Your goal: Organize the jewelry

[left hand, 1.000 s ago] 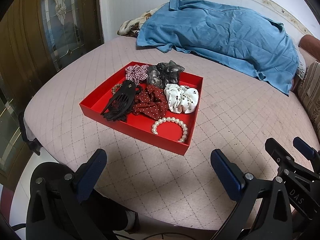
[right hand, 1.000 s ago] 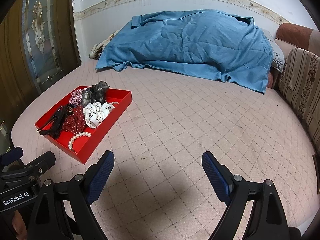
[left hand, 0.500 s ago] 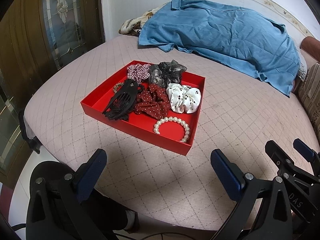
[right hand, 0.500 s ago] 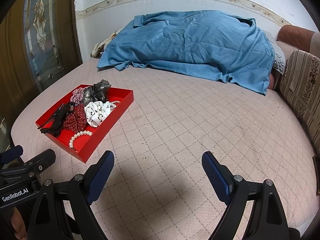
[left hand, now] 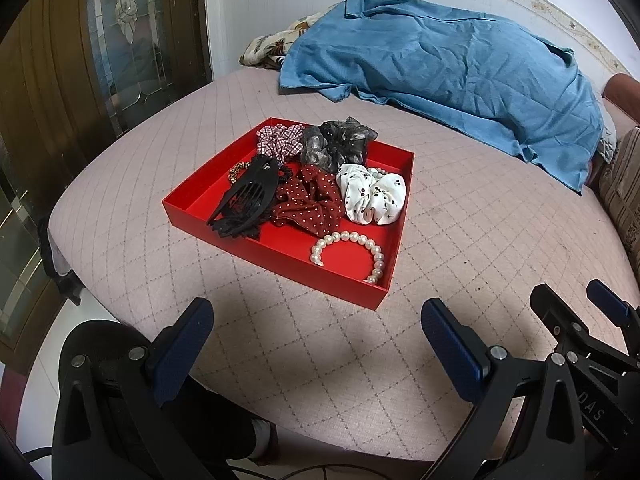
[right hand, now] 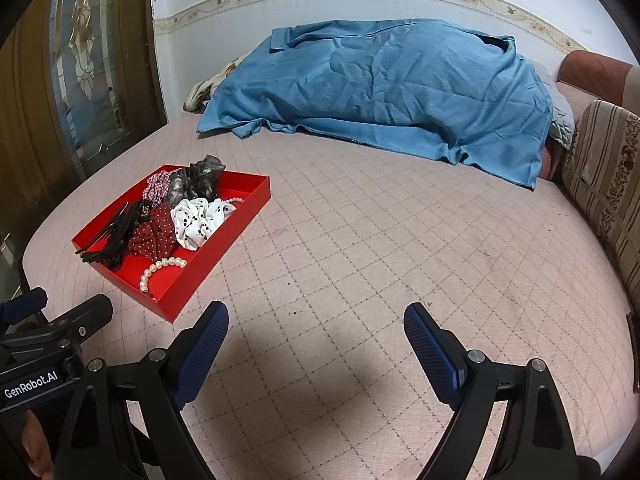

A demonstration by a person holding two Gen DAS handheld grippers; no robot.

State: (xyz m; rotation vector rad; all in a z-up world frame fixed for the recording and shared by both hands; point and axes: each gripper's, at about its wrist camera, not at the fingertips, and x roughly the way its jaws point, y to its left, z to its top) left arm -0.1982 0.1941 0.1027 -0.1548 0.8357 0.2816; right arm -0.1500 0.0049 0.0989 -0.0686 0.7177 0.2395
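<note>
Shallow red square tray (left hand: 192, 205) holding fabric scrunchies, white pearl bracelet (left hand: 349, 251) at 5 o'clock, left gripper (left hand: 316, 334) and right gripper (right hand: 316, 338) level above the bed, jaws spread, empty.

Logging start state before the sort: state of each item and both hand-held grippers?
left hand-held gripper: open, empty
right hand-held gripper: open, empty
red tray: flat on the bed, no lid
pearl bracelet: lying in the tray's near corner
black claw clip: lying on its side in the tray
white scrunchie: bunched in the tray
blue blanket: rumpled
</note>
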